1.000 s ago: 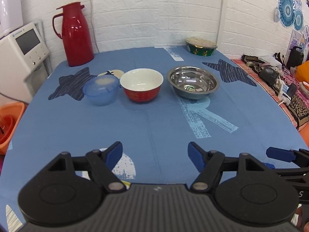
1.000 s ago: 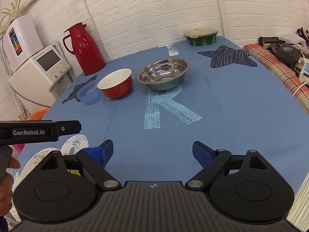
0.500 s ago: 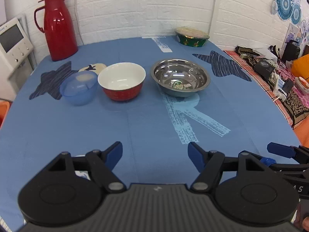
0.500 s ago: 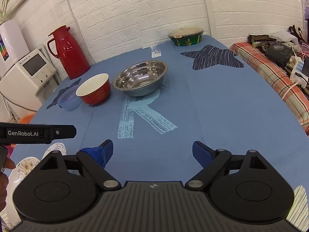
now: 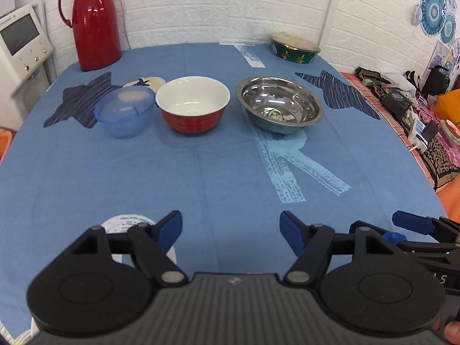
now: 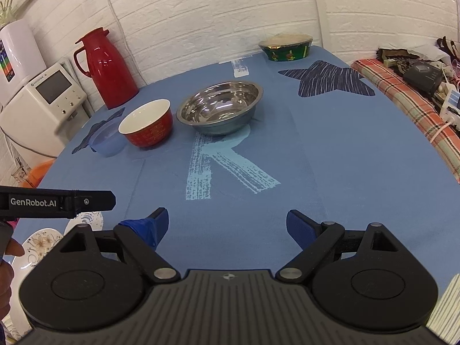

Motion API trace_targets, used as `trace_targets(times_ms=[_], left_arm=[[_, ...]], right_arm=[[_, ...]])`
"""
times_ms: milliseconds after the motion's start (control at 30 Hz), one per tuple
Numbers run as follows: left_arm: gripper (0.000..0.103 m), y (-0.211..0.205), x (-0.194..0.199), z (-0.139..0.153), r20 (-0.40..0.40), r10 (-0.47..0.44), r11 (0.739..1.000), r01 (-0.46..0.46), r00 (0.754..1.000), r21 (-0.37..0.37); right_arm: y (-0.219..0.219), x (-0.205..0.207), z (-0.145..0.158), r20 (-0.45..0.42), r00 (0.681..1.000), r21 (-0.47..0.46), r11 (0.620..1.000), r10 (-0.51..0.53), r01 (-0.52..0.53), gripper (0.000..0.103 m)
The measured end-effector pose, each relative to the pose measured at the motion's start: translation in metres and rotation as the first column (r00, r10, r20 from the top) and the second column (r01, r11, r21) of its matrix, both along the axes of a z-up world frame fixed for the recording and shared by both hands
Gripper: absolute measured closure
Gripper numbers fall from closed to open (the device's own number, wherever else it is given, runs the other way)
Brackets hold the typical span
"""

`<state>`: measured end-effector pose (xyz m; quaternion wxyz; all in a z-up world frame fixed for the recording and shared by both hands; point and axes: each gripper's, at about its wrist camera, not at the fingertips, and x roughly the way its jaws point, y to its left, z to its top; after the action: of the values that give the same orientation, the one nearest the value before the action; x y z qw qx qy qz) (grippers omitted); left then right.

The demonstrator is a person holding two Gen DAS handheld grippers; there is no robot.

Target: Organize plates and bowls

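From the left wrist, the left gripper (image 5: 231, 227) hangs low over the near part of the blue tablecloth (image 5: 230, 172), its jaws spread wide with nothing between them. Across the cloth three bowls stand in a row, each apart from the next: a blue plastic bowl (image 5: 124, 112) on the left, a red bowl with a white inside (image 5: 192, 103) in the middle, and a steel bowl (image 5: 280, 104) on the right. A small plate (image 5: 149, 82) peeks out just behind the blue one. Farther back sit a red thermos (image 5: 93, 20) and a green lidded bowl (image 5: 294, 48).

From the right wrist, the right gripper (image 6: 227, 225) is likewise spread apart and empty, well short of the bowls. The same row shows here, the steel bowl (image 6: 220, 107) nearest. At the lower left, floral plates (image 6: 37, 244) lie at the near table edge, beside the other gripper's body and the fingers of a hand (image 6: 7, 270).

By my reckoning the job has barely begun: no bowl is nested, the plates lie separate, nothing is gripped. All the stacking is left.
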<state>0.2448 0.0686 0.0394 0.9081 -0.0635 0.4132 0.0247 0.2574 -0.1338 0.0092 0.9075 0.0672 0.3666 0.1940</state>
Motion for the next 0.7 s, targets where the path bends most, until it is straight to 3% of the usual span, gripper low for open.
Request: trace_targets(times_ms=[233,367,500,700], left_arm=[[0.031,0.008,-0.01,-0.006,-0.011,0.007,0.995,-0.008,1.0,-0.103],[0.031,0.009,-0.022,-0.008,-0.004,0.042,0.988,-0.042,0.999,-0.149],[0.031,0.008,-0.035,-0.01,-0.001,0.05,0.991,-0.05,0.999,-0.123],[0.031,0.005,-0.044,-0.014,-0.002,0.063,0.993,-0.063,0.998,-0.097]], right_arm=[[0.006,-0.017,0.012,0.05,0.998,-0.025,0.999,-0.042,0.043,0.027],[-0.002,-0.028,0.004,0.095,0.979,0.078,0.982,-0.181,0.174,0.027],[-0.005,-0.025,-0.023,0.007,0.981,0.129,0.973,-0.194,0.192,0.027],[-0.014,-0.033,-0.043,-0.02,0.966,0.133,0.957,-0.258,0.258,0.027]])
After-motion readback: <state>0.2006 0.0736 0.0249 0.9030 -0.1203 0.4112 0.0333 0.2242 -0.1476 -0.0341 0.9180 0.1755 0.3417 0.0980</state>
